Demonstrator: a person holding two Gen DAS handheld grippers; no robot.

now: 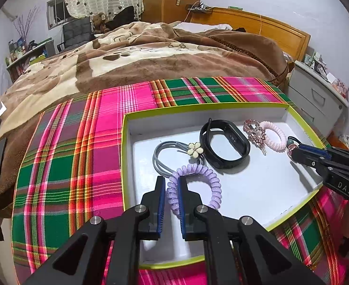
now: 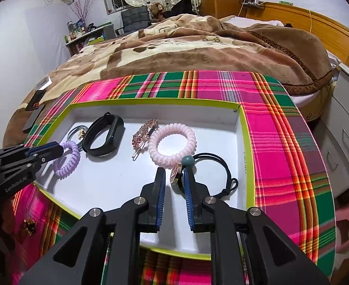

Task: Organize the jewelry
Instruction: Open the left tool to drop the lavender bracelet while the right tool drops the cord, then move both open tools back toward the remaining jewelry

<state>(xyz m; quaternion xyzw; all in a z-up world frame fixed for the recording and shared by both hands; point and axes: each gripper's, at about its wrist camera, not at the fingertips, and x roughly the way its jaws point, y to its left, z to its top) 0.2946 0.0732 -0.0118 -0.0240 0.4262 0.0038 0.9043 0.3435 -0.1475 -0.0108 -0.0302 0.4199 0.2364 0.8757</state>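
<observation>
The left gripper [image 1: 172, 185] pinches the purple coil tie [image 1: 194, 185] inside the tray [image 1: 124, 166]; the right gripper [image 2: 174, 178] stands narrowly parted around the black tie's charm [image 2: 176, 173]; release both gently, withdraw straight.

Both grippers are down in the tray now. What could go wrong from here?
1. The left gripper is clamped on the purple coil, which touches the grey tie with the flower; lifting could drag that tie along.
2. The right gripper has the round charm between its jaws without a clear squeeze; the charm may slip, and its black cord could snag.
3. That charm lies against the pink coil, so a pull may shift the coil.
</observation>
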